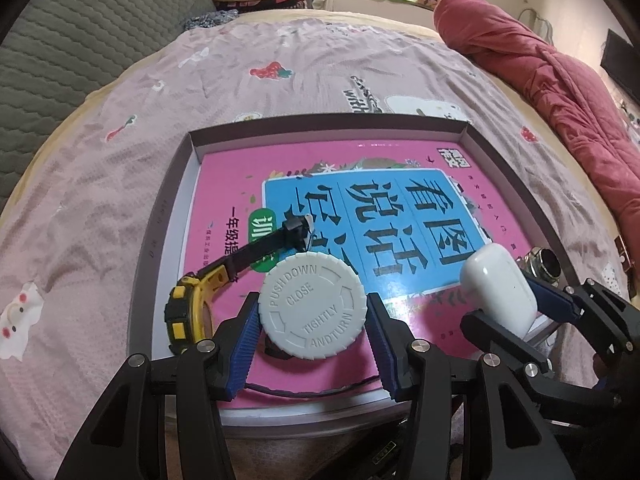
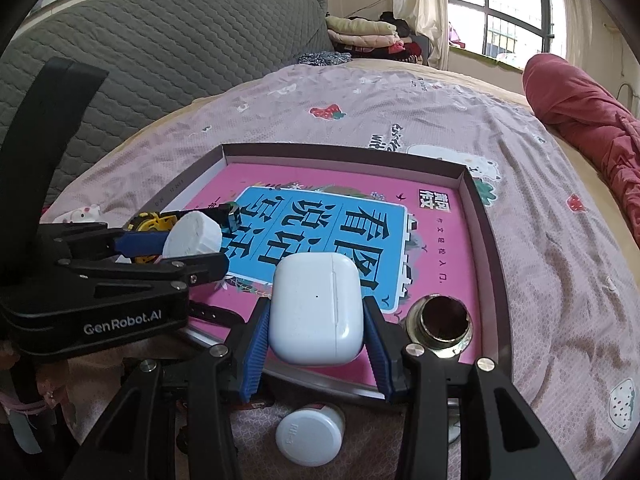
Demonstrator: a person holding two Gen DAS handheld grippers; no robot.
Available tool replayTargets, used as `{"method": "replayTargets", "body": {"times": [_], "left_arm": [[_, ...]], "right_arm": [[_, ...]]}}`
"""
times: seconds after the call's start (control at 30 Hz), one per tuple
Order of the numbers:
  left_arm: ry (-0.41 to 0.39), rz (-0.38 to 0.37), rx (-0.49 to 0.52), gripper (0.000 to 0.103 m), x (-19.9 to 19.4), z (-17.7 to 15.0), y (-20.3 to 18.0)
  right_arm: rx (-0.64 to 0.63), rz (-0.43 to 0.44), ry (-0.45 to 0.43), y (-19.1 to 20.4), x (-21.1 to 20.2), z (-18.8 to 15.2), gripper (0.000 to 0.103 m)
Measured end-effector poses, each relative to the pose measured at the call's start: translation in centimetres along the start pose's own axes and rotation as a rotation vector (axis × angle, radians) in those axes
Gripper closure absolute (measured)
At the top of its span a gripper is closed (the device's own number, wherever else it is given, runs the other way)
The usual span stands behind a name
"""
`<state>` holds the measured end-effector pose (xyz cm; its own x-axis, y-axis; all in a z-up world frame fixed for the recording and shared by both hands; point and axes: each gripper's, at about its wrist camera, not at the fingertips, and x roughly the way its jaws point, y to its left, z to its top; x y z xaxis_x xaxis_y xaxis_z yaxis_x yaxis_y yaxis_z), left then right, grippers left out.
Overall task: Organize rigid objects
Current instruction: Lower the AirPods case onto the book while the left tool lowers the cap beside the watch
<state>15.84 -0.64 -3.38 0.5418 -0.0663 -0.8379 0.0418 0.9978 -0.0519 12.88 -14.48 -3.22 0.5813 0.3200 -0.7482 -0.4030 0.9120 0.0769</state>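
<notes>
Two claws: left claw (image 1: 312, 320) grips one cap (image 1: 312, 306), right claw (image 2: 316, 332) one earbud case (image 2: 316, 312).

The room is evenly lit by daylight from an overexposed window (image 2: 508, 12) at the far side, shadows are kept soft, and edges are bowed and vignetted by fisheye distortion.
</notes>
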Motion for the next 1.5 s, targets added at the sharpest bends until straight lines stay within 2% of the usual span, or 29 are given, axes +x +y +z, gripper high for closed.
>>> {"method": "replayTargets", "body": {"times": [0.97,1.5], "left_arm": [[0.047,-0.051,-0.012,0.050,0.41,-0.25,-0.03],[0.056,-0.076,-0.027,0.048,-0.09,-0.19,0.08]], "right_arm": [[0.014,0.013,0.028,-0.34,0.36,0.09,0.058],[0.000,0.024,0.011,0.04,0.06,0.17,0.058]]}}
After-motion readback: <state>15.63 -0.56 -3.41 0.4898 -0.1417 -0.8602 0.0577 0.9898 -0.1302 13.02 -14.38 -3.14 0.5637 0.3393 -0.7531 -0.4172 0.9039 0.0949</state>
